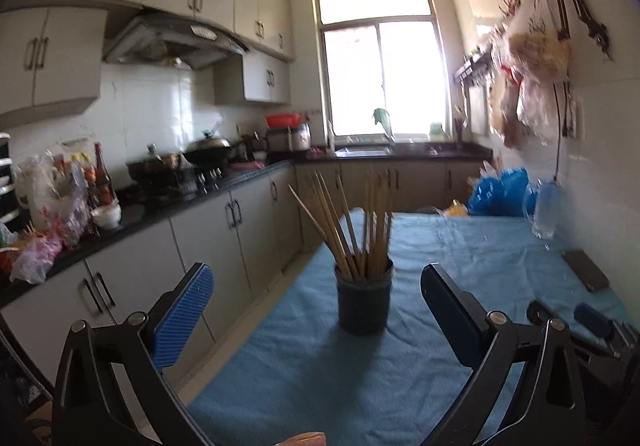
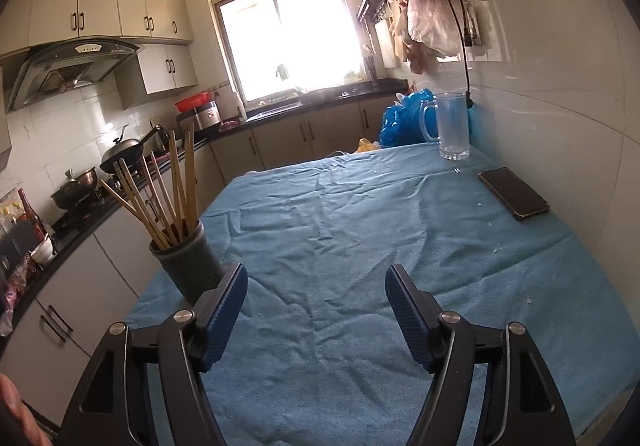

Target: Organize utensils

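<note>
- The left claw (image 1: 316, 286) is spread wide and grasps nothing; the dark cup (image 1: 363, 300) of wooden chopsticks (image 1: 352, 230) stands upright just beyond its fingertips, apart from both.
- The right claw (image 2: 316, 286) is released too, empty over the blue cloth (image 2: 360, 226) on the counter, with the cup (image 2: 188, 262) just beside its left finger.
- A phone (image 2: 513, 193) and a glass mug (image 2: 451, 126) sit near the wall.

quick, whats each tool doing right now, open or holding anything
Left tool: open, empty, facing the chopstick holder.
Right tool: open, empty, over the blue cloth.
</note>
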Demonstrator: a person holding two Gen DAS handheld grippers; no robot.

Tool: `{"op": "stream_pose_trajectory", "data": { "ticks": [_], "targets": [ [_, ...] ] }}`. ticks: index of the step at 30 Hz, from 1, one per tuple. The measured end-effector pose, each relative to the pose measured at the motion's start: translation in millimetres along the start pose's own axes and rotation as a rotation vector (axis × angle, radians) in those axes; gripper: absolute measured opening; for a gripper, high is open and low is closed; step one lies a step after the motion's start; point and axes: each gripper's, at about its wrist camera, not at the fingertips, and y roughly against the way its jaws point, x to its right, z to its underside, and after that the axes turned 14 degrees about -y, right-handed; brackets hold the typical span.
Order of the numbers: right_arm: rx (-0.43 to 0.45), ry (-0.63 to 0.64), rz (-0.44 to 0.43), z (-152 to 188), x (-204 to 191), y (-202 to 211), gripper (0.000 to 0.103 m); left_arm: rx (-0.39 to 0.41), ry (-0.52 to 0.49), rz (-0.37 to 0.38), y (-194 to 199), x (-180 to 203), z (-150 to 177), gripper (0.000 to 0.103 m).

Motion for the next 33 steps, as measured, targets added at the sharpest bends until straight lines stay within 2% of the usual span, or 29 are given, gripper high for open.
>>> {"op": "stream_pose_trajectory", "data": {
  "ticks": [6, 14, 33],
  "targets": [
    [0.003, 0.038, 0.028, 9, -3, -2, 0.077, -0.11, -0.026, 0.04, -21, 10, 19, 0.103],
    [0.027, 0.135, 0.05, 20, -17, -3, 0.081, -0.221, 0.003, 0.062, -42, 8, 35, 0.103],
    [0.013, 0.186, 0.06, 27, -25, -11, 0.086, -0.304, 0.042, 0.111, -60, 5, 48, 0.103]
  ]
}}
